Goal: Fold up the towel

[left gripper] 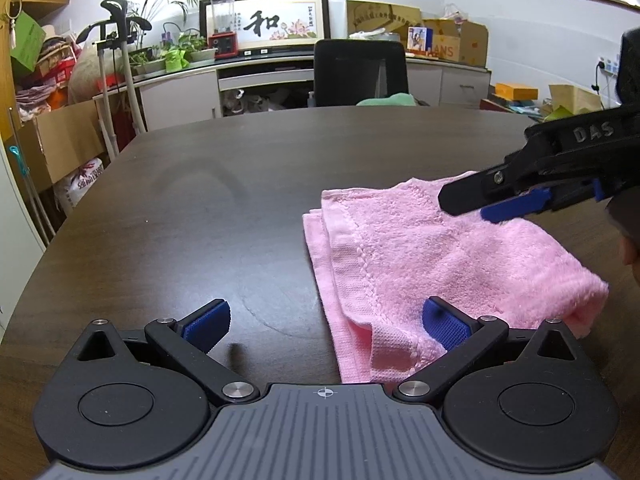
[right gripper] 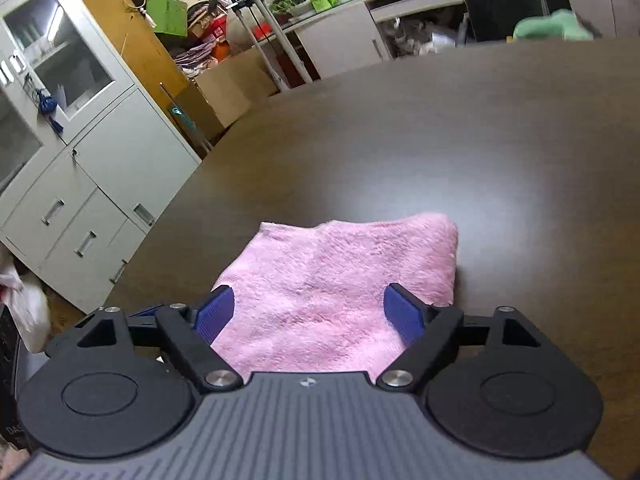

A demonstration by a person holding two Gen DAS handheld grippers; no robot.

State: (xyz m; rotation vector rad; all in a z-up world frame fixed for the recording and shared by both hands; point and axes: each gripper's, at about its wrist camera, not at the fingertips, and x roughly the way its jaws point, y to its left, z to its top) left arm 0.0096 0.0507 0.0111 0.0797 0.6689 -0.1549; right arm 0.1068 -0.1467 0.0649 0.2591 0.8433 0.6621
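A pink towel [left gripper: 432, 264] lies folded into a small stack on the dark round table [left gripper: 240, 184], right of centre in the left wrist view. My left gripper [left gripper: 326, 326] stands open low over the towel's near left corner, with its right pad over the cloth and its left pad over bare table. My right gripper [left gripper: 472, 206] reaches in from the right above the towel's far edge. In the right wrist view the right gripper [right gripper: 308, 316] is open above the towel [right gripper: 332, 280], with nothing pinched between its blue pads.
A black office chair [left gripper: 360, 72] stands behind the table's far edge with a green cloth [left gripper: 388, 99] on it. Cabinets [right gripper: 80, 184], cardboard boxes and clutter line the left side. The table [right gripper: 440, 152] is bare beyond the towel.
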